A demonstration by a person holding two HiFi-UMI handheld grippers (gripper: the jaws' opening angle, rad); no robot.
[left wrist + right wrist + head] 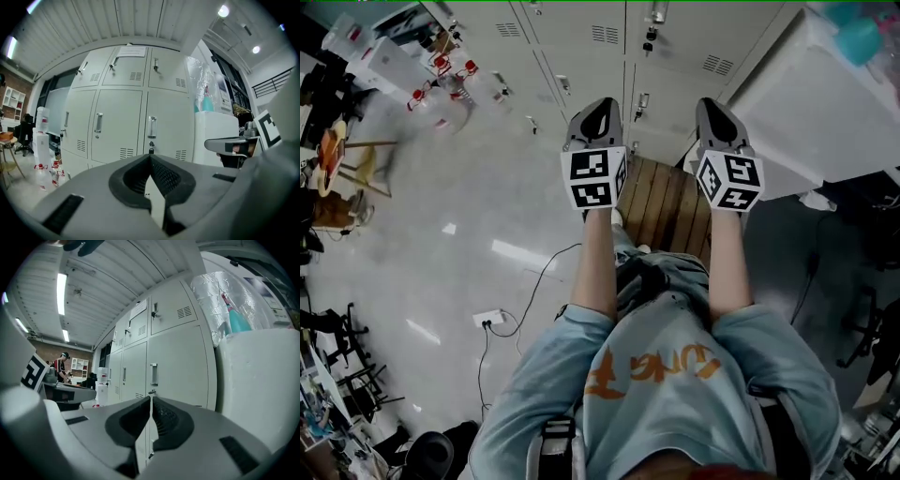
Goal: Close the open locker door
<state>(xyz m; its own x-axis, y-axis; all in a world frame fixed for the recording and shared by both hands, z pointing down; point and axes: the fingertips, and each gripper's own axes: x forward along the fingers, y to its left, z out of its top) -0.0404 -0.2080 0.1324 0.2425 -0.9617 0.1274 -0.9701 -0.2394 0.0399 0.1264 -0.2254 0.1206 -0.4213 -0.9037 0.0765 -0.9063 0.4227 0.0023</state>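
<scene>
**Both grippers held shut in front of the lockers**

The locker bank (581,56) stood straight ahead of the person, a grey wall of doors in two rows. Every door that the views showed sat flush in its frame, handles upright. In the left gripper view a lower door with a vertical handle (152,126) lay directly beyond the jaw tips, apart from them.

The left gripper (600,108) and the right gripper (714,105) pointed at the lockers side by side, level with each other and a little apart, neither touching a door. Each gripper's own view showed its jaws pressed together tip to tip, with nothing between them. The marker cubes (592,178) faced up toward the head camera.

Both forearms (595,262) were bare and stretched forward, roughly parallel, out of light blue short sleeves.

Beneath the grippers, at the foot of the lockers, lay a wooden slatted platform (666,211). A white cabinet (825,112) stood just to the right of the lockers. Well off to the left, large water bottles (441,89) with red caps sat on the pale floor (469,244).
</scene>
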